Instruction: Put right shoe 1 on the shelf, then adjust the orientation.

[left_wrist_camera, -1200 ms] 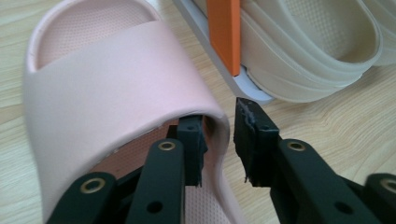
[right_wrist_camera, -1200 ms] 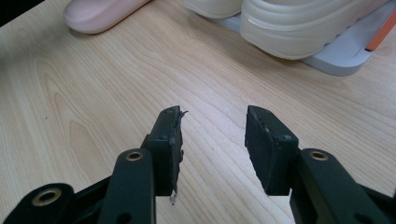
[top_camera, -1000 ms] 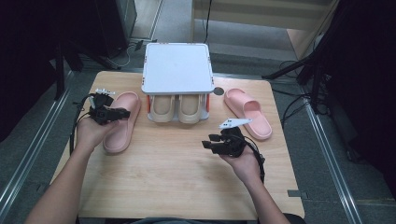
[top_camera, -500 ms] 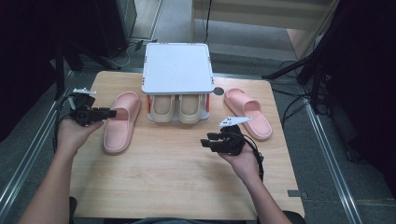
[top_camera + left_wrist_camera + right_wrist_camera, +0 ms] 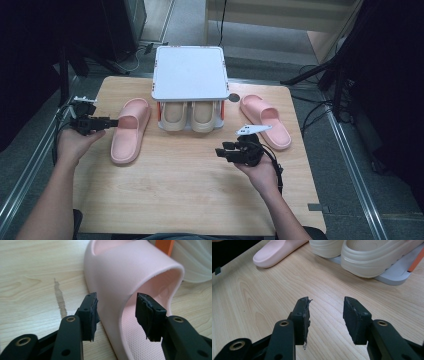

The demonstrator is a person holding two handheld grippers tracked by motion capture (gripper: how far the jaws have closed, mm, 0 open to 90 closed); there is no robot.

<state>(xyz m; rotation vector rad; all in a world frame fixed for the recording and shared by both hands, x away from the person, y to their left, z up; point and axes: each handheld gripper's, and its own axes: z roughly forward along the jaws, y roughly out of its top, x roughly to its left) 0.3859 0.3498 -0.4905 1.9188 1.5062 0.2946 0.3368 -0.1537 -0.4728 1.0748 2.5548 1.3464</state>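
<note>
With its jaws just opening off the pink slipper's strap, the left gripper should back straight out; the right gripper waits open, empty.

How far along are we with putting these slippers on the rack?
Done: the cream pair sits under the rack. In hand: the left gripper, jaws just opened, straddles the left pink slipper's band, not pressing. Left: both pink slippers; the right one lies untouched, right gripper open.
</note>
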